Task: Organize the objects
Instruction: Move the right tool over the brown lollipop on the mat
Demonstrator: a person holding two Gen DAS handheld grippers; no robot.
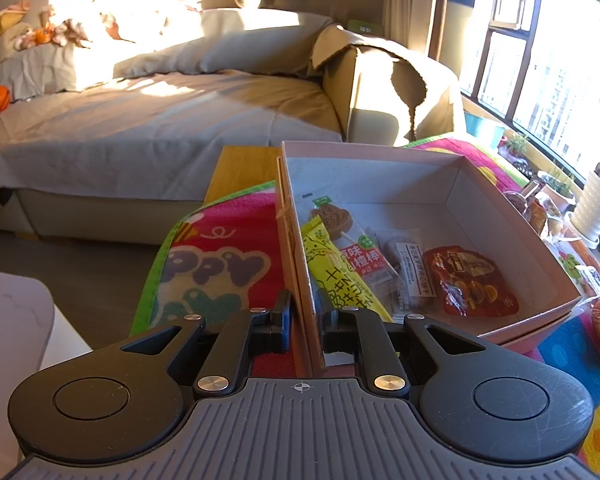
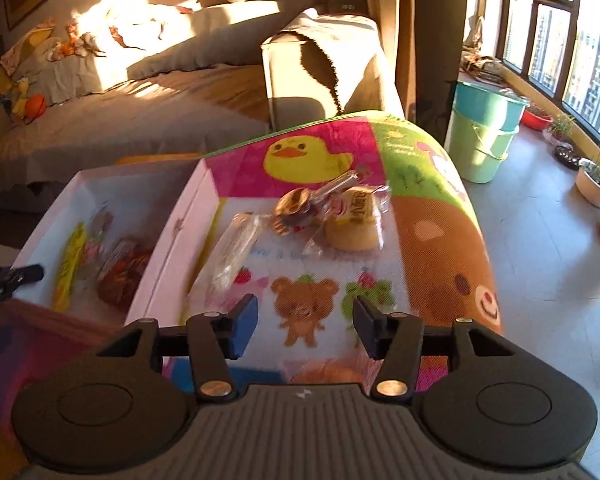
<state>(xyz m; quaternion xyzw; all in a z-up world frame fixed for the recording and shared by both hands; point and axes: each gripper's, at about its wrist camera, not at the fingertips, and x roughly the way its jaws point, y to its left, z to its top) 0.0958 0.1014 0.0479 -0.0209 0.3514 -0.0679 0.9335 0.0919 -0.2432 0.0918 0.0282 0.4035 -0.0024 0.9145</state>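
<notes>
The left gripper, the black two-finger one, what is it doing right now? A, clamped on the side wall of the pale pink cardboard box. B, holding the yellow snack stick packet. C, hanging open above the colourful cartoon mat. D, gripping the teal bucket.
A: the left gripper has one finger outside and one inside the near side wall of the pale pink cardboard box, shut on it.

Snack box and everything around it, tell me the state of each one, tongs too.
Pink box: lidless, snacks inside, wall clamped.
Left tongs: shut on the box wall.
Right tongs: open, empty.
Yellow packet: flat in the box.
Red packet: flat in the box.
Round cake: wrapped, outside on the mat.
</notes>
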